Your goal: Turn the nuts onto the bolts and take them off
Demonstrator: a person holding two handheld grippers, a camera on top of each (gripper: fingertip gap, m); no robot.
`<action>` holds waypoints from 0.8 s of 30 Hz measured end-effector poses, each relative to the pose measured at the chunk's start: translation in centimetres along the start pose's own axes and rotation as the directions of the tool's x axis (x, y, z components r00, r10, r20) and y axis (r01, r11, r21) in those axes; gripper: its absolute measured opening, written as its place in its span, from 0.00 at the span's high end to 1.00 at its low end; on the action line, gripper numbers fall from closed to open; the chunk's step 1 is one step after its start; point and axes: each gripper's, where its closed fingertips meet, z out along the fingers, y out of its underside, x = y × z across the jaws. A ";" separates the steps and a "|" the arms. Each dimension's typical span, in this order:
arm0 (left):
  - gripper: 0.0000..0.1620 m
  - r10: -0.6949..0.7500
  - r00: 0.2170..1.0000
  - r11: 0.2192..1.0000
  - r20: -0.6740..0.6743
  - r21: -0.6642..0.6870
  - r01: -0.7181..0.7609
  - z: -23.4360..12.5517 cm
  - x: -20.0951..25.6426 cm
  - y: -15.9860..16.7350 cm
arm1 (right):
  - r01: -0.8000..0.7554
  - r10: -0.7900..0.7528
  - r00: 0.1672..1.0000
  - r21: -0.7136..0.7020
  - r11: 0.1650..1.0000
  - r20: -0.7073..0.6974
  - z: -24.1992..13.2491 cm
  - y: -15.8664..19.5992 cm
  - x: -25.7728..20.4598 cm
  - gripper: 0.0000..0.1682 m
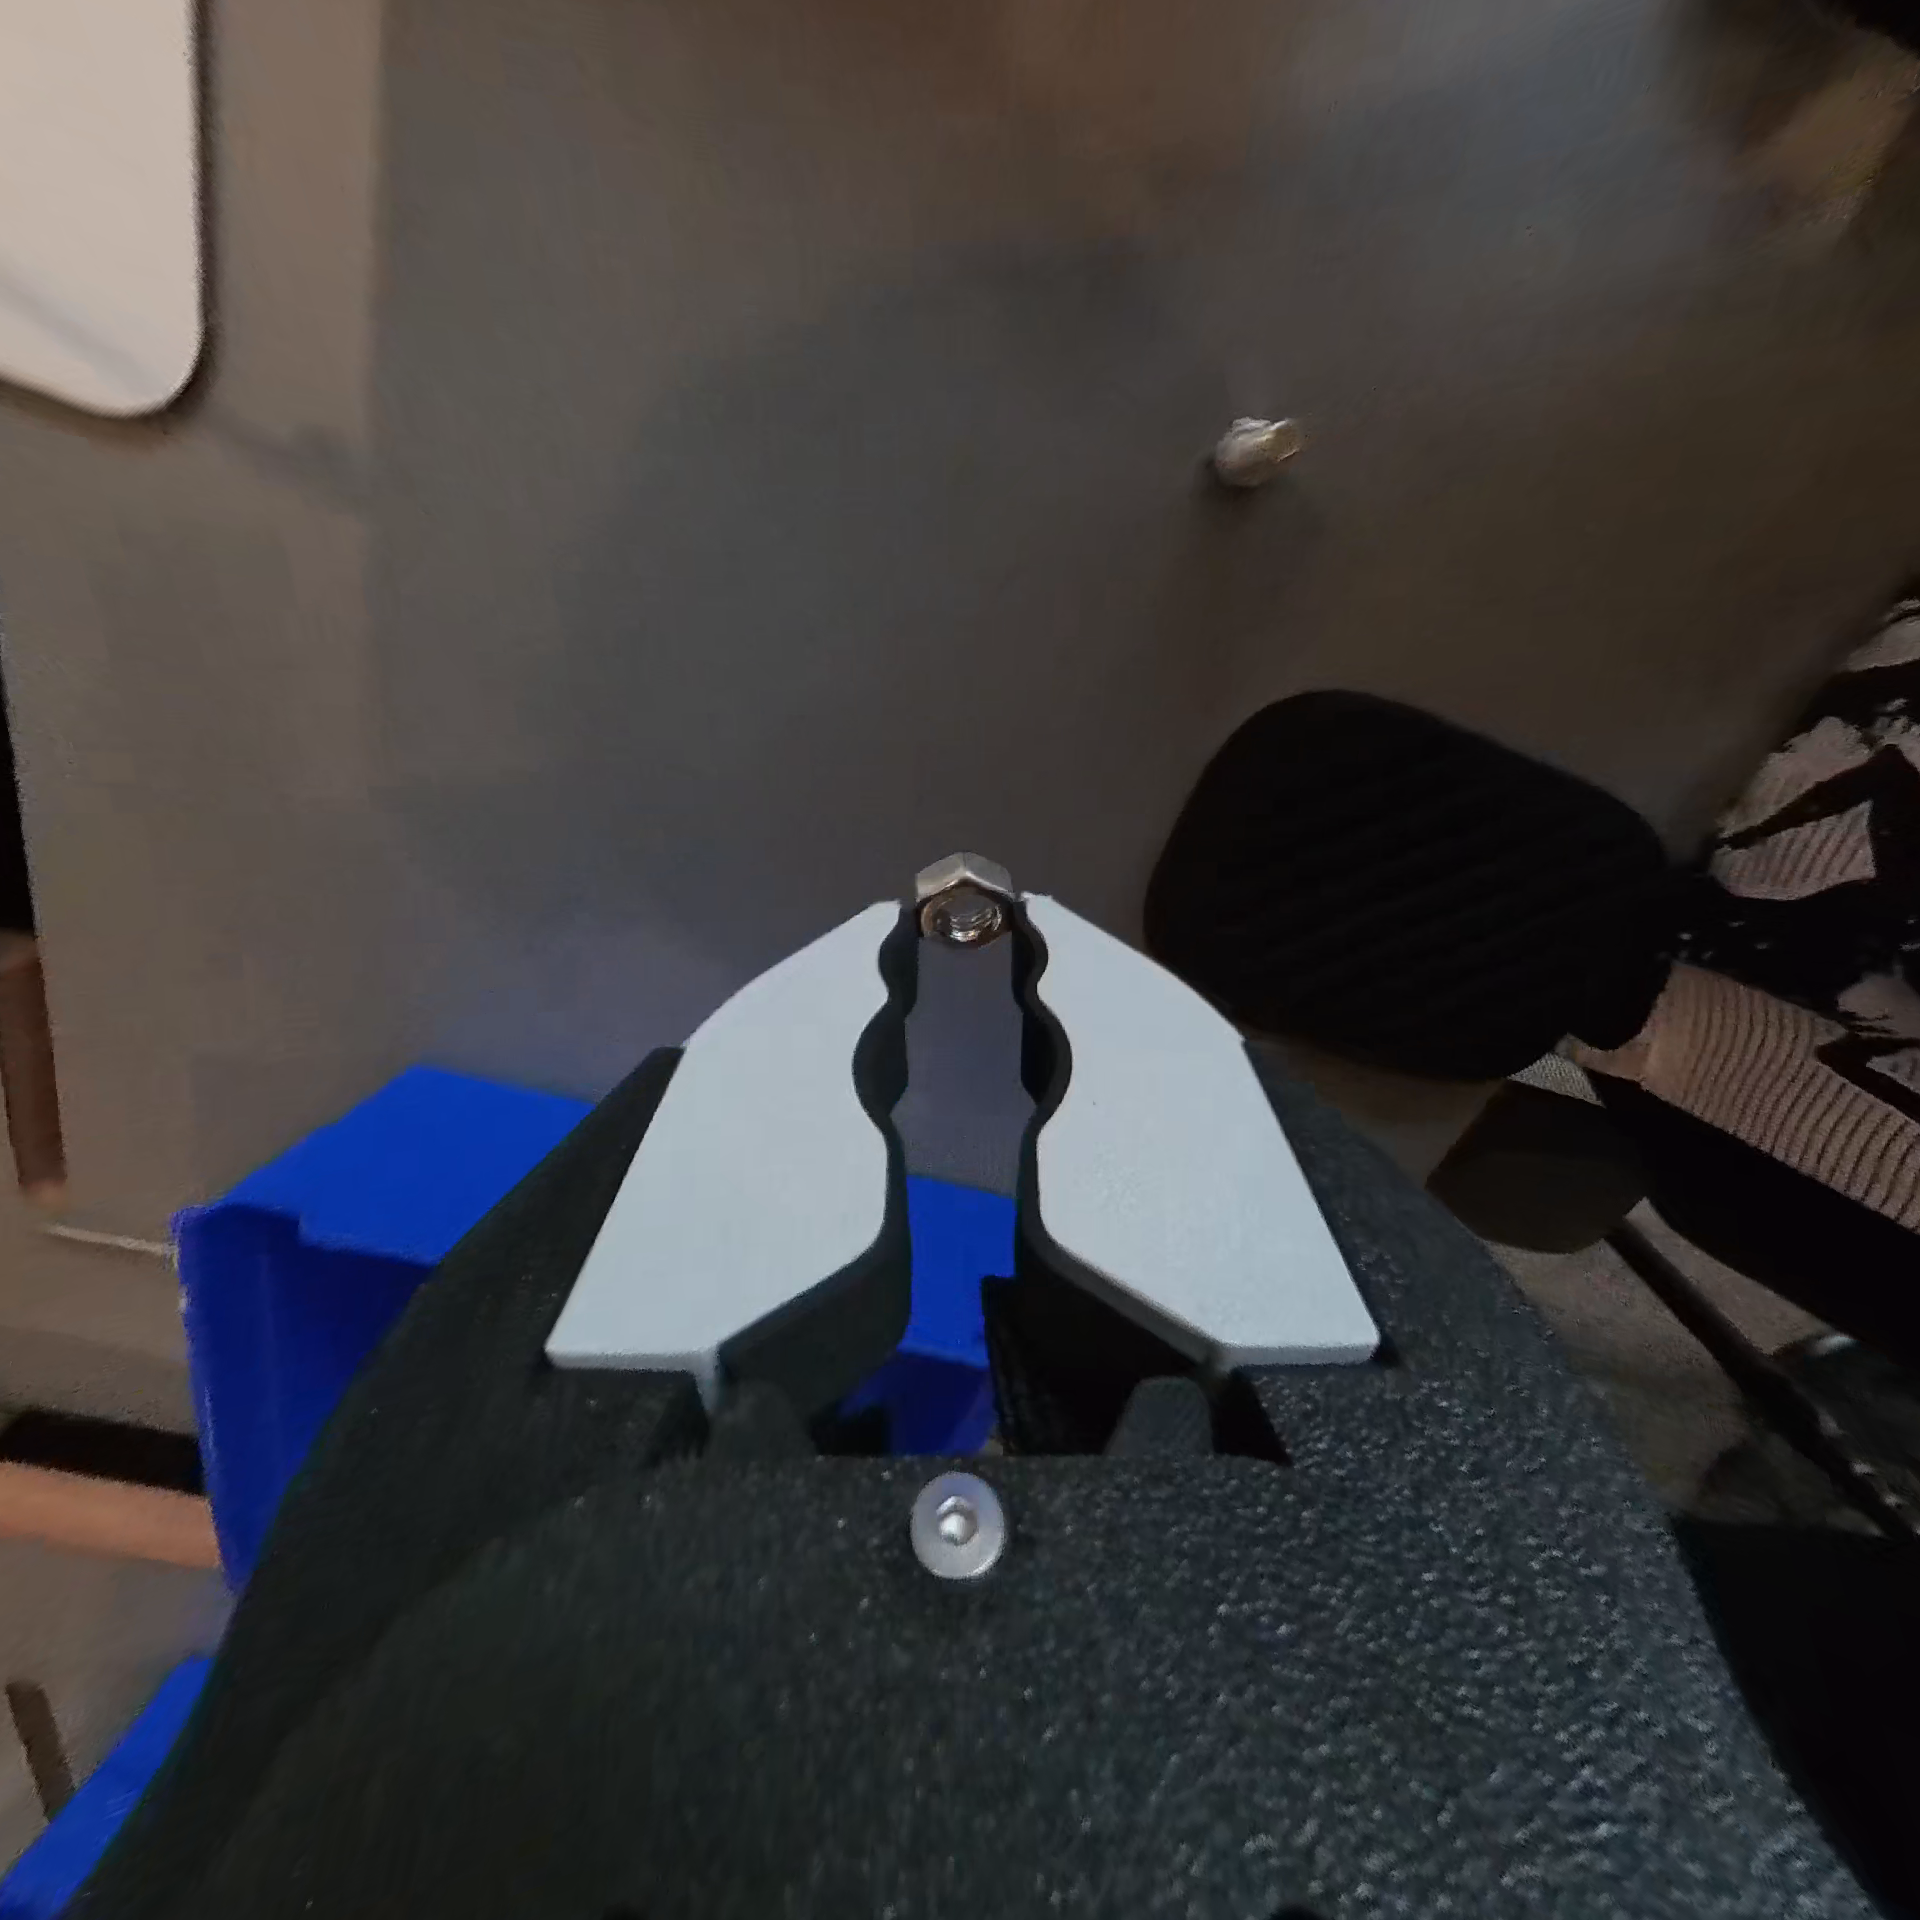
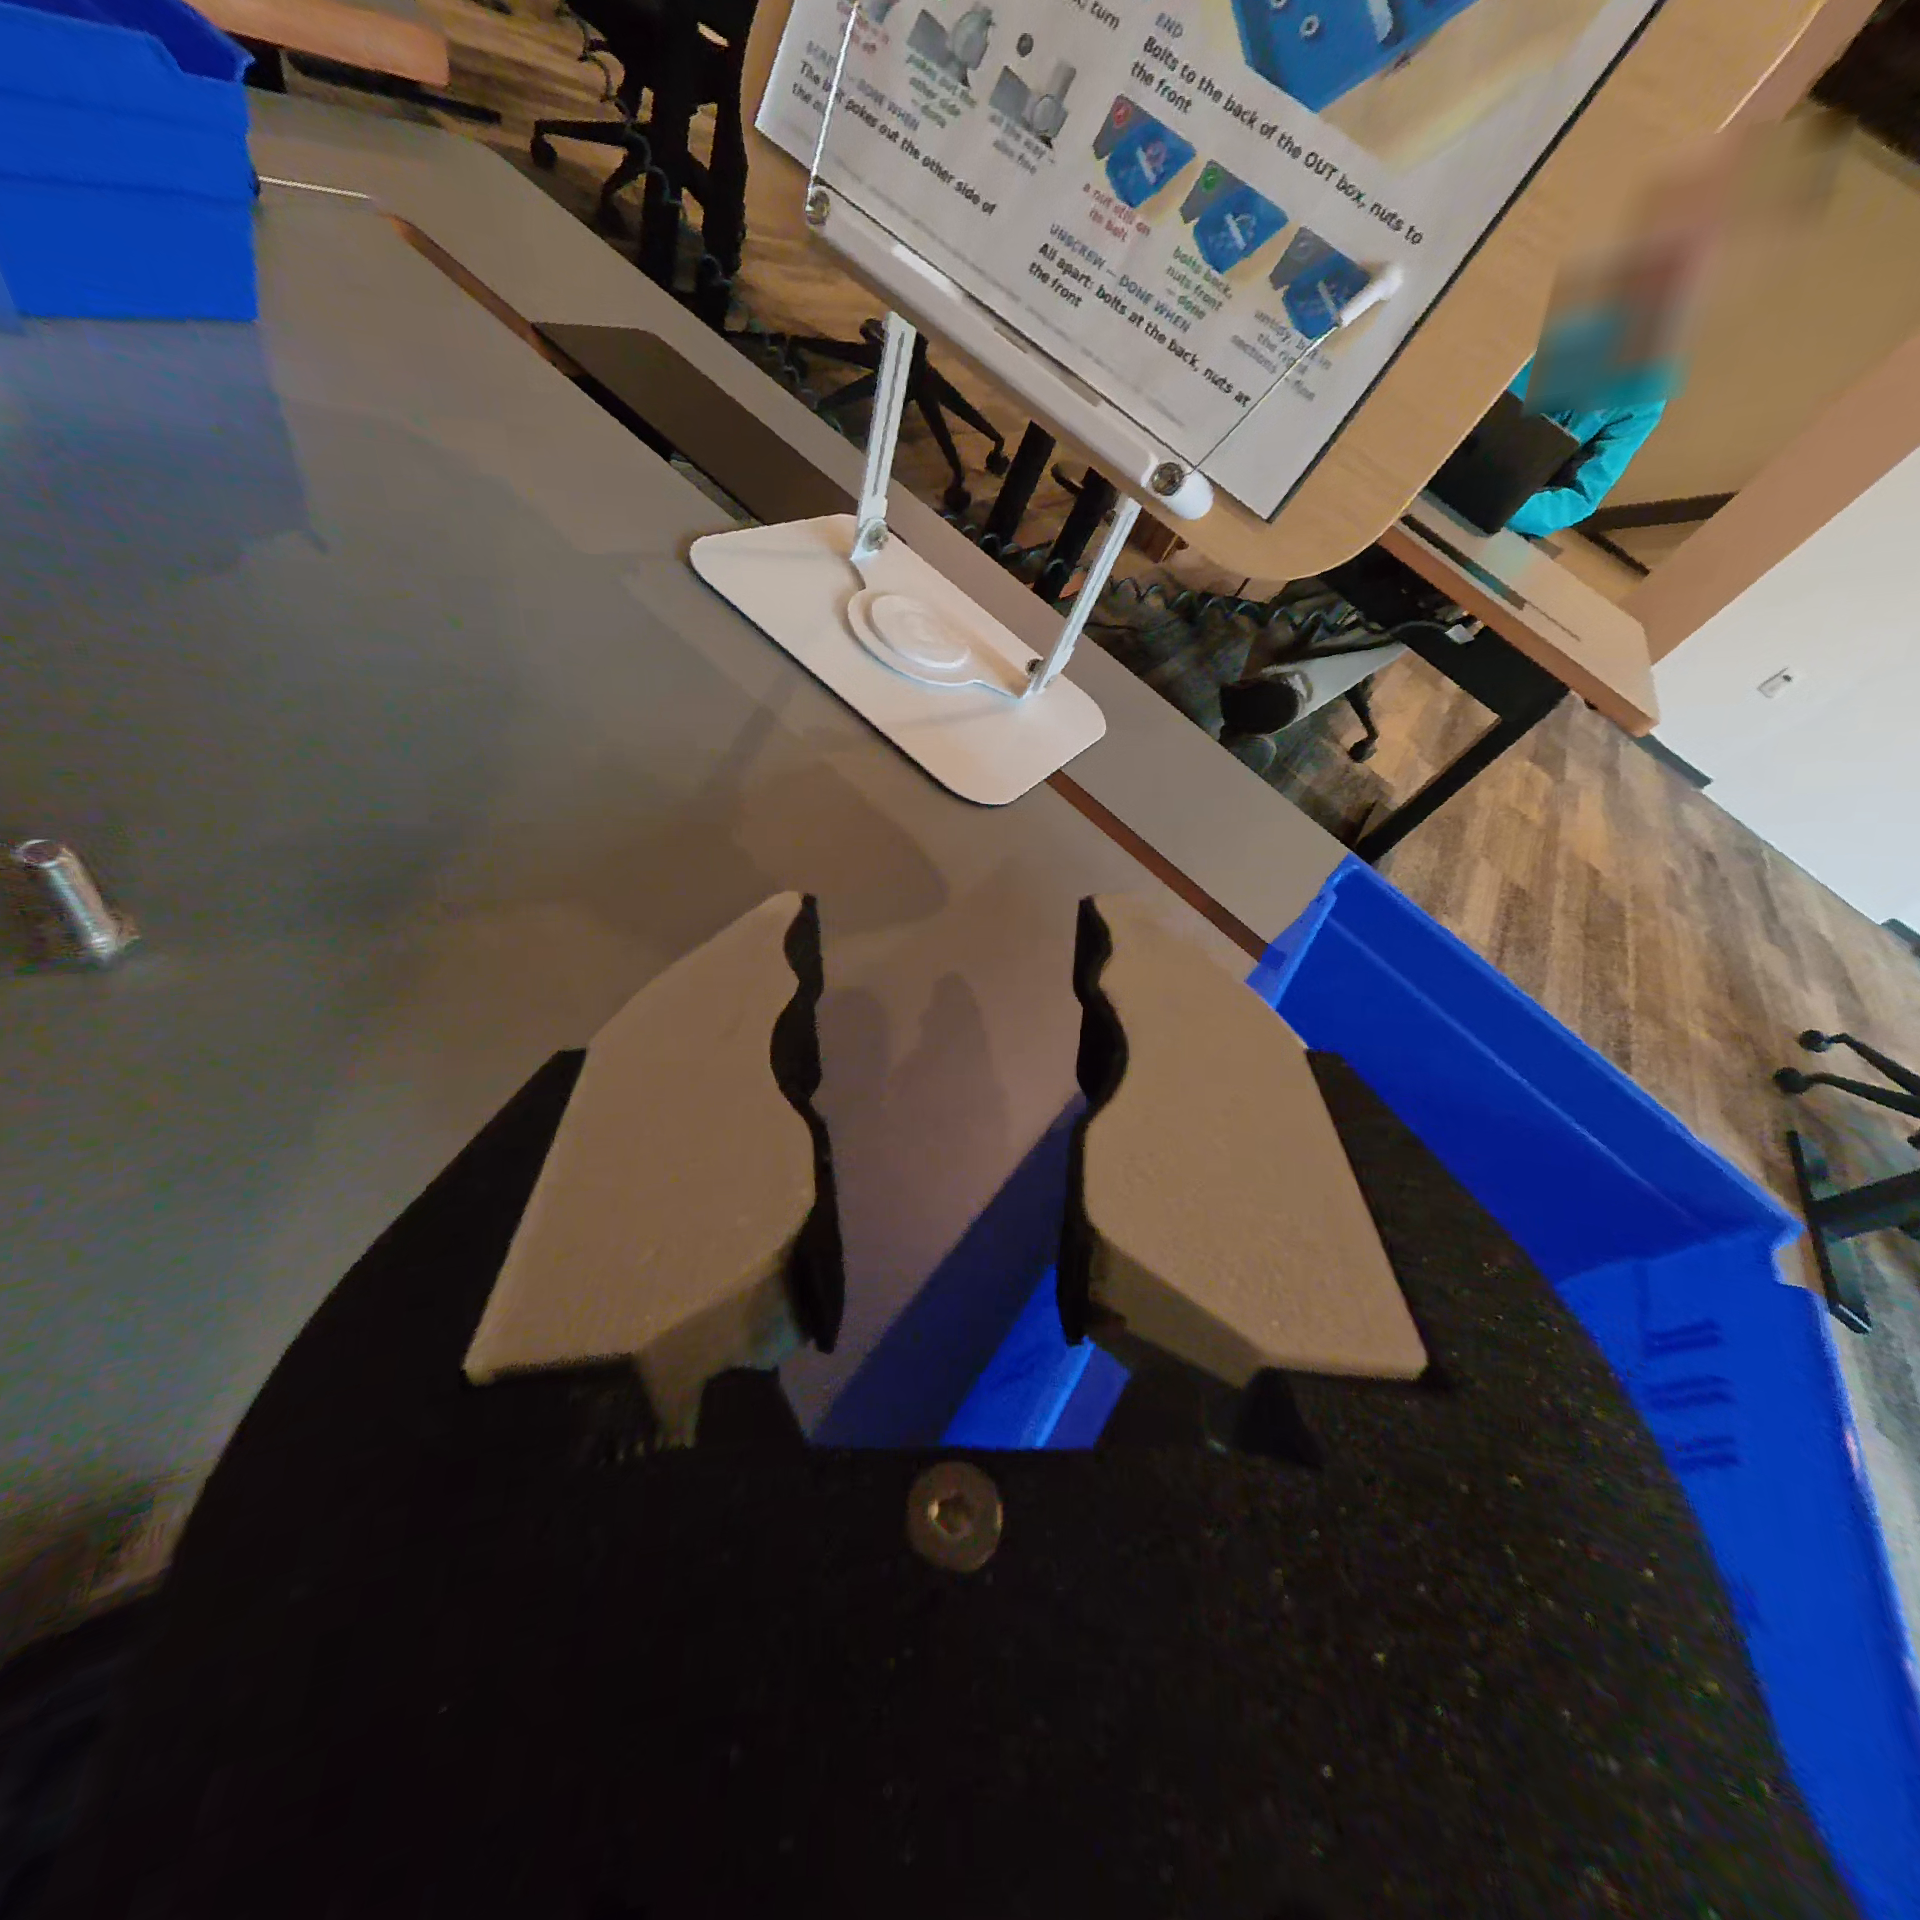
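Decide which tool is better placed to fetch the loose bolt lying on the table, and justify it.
Right. The right tool is open and empty, with the bolt lying on the grey table nearby. The left tool already pinches a nut.

Small silver bolt (image 1: 1257, 450) lying on the grey table: motion-blurred, threads unreadable. Blue plastic bin (image 1: 312, 1340) largely hidden behind the black gripper body (image 1: 935, 1683). Right of bolt, a patterned sleeve (image 1: 1829, 935) cut by frame edge.

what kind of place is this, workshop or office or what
Most likely an open office or lab set up for a bench task: a grey table, rolling office chairs on wood-look flooring, and an instruction sheet on a white stand beside blue bins.
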 end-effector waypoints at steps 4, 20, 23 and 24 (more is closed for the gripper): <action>0.89 0.078 0.997 0.997 -0.021 0.003 -0.078 1.8 3.0 -3.2 | 0.014 -0.014 1.000 -0.026 1.000 -0.005 0.2 0.5 -0.1 0.73; 0.89 0.211 0.971 0.969 -0.115 -0.108 -0.223 12.2 9.5 -10.7 | -0.020 0.020 1.000 -0.018 1.000 -0.005 0.3 1.1 0.3 0.74; 0.89 0.197 0.973 0.965 -0.121 -0.152 -0.214 13.7 9.5 -10.9 | -0.029 0.029 1.000 -0.014 0.999 -0.001 0.3 1.1 0.3 0.74; 0.89 0.193 0.973 0.963 -0.123 -0.164 -0.212 14.2 9.5 -10.9 | -0.032 0.032 1.000 -0.015 0.999 -0.001 0.3 1.2 0.3 0.74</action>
